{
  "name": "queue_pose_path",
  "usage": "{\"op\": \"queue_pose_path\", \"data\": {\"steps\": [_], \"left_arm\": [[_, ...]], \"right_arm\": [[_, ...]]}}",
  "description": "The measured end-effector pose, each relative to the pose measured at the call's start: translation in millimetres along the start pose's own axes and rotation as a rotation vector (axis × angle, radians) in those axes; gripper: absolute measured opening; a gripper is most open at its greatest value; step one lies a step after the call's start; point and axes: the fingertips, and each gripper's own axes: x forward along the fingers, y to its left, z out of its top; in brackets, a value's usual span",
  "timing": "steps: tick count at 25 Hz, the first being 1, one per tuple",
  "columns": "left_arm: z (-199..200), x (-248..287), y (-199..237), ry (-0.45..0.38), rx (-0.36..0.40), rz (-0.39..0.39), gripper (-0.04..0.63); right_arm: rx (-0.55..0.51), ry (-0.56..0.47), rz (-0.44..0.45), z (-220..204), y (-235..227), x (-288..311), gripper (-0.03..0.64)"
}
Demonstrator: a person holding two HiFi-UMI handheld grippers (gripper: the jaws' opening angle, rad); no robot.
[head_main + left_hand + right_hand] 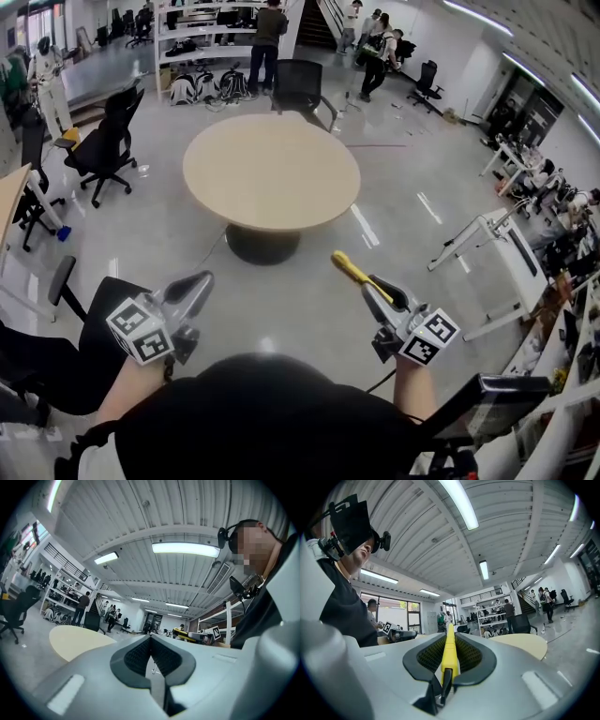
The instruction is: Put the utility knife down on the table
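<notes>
The task was at its carrying stage: the utility knife [353, 271] had not yet been set down and was clamped in the right gripper [377, 294], out over the floor and well short of the near edge of the round table [272, 173], whose pale top showed bare. What was left, by my judgement, was to bring the knife over the tabletop, lower it until it lay flat, and release it. In the right gripper view the two dark ribbed pads were pressed narrowly onto the yellow body of the knife [450, 646]. Its long axis ran straight along the gripper's own line, and its free end stuck out past the jaw tips towards the table; whether that end held the blade could not be told. The left gripper [151, 641] had its jaws closed together on nothing, held beside the right one.
</notes>
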Motion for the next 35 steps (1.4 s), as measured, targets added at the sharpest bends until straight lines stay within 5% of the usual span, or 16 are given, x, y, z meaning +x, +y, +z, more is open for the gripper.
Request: {"op": "queue_pose_path", "data": {"steps": [13,22,30,35], "left_arm": [[8.4,176.6,-17.6,-0.034,0.042,0.105,-0.002],[-10.8,241.5,-7.8,-0.019,0.017,0.158,-0.002],[-12.8,270.1,57.4,-0.011,-0.021,0.128,-0.002],[9.2,281.0,135.8,-0.015,-0.029,0.057,-0.002]], "right_arm": [[0.000,-0.019,0.144,47.4,-195.3,-1.9,0.074],[0.025,0.003,0.192,45.9,-273.5,7.4,0.074],[0.035,0.031,0.160,35.6,-302.4,58.6,0.074],[0.014,0.026,0.087,42.7,-306.6,125.3,0.074]]}}
